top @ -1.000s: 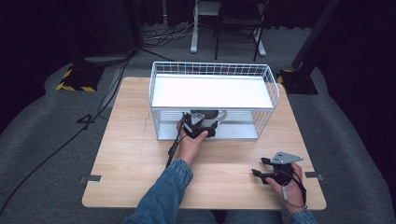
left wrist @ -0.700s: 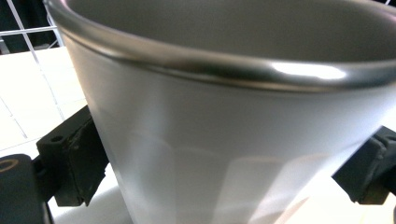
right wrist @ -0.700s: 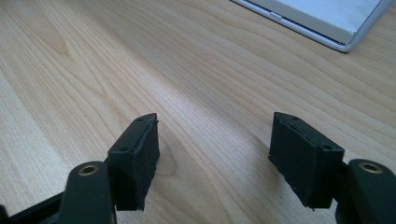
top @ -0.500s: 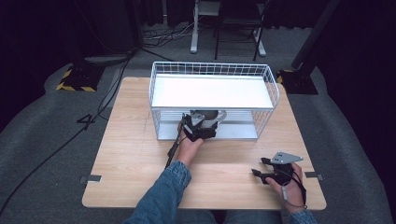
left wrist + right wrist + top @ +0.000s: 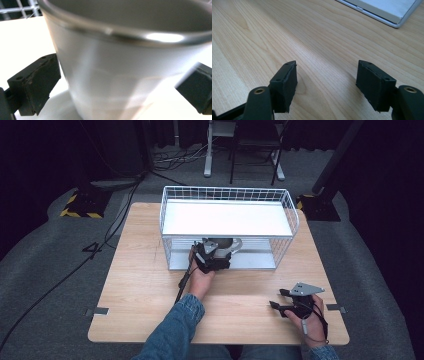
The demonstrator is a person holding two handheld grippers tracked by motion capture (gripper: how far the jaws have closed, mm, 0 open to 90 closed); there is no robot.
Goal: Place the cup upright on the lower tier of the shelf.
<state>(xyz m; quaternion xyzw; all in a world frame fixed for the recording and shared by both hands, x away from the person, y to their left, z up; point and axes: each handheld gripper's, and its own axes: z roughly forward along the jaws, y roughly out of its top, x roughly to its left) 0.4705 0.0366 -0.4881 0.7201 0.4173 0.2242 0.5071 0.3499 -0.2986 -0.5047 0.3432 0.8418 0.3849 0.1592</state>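
A shiny metal cup (image 5: 125,65) stands between the two black jaws of my left gripper (image 5: 117,77), and each jaw meets one side of the cup. In the high view my left gripper (image 5: 214,252) reaches into the lower level of the white wire rack (image 5: 291,216), with the cup (image 5: 223,243) just beyond it. My right gripper (image 5: 276,299) rests near the table's front right corner, held by a hand. Its jaws stand open over bare wood, with nothing between them (image 5: 325,75).
The wire rack has a white shelf (image 5: 227,218) on top and stands at the back of the wooden table (image 5: 140,285). A cable (image 5: 182,282) trails from my left gripper. Beyond the table are a dark floor, cables and chair legs.
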